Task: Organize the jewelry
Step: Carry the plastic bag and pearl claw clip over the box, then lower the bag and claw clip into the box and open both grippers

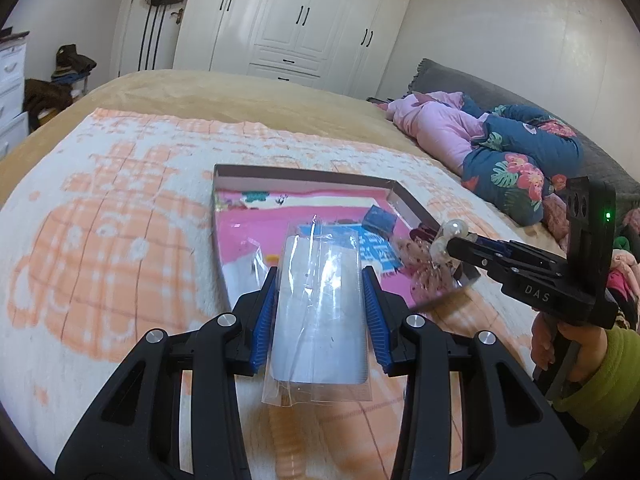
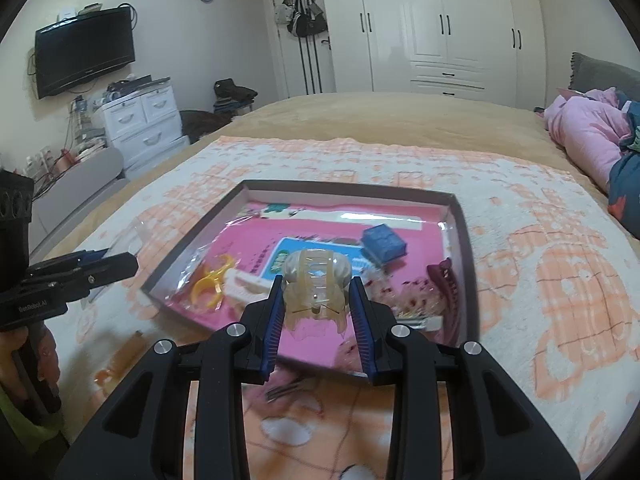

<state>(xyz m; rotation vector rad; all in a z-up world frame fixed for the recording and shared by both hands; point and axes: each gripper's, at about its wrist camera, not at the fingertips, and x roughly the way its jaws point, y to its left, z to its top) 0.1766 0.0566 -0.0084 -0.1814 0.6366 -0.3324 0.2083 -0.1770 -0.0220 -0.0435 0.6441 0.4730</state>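
Observation:
My left gripper point(image 1: 320, 280) is shut on a clear plastic bag point(image 1: 318, 312) and holds it above the near edge of a shallow tray point(image 1: 308, 174) with a pink lining. My right gripper point(image 2: 316, 284) is shut on a pale, pearly hair claw clip point(image 2: 316, 288) above the tray's front edge point(image 2: 352, 186). The right gripper also shows in the left wrist view point(image 1: 448, 244), with the clip point(image 1: 448, 236) at its tip. In the tray lie a blue box point(image 2: 384, 242), an orange clip in a bag point(image 2: 210, 284) and a dark red claw clip point(image 2: 444, 280).
The tray sits on an orange-and-white blanket point(image 2: 540, 280) spread over a bed. Pink and blue floral bedding point(image 1: 500, 148) is heaped at the right. White wardrobes point(image 2: 440, 24) stand behind the bed, and a drawer unit point(image 2: 140, 120) and a TV point(image 2: 84, 52) are at the left.

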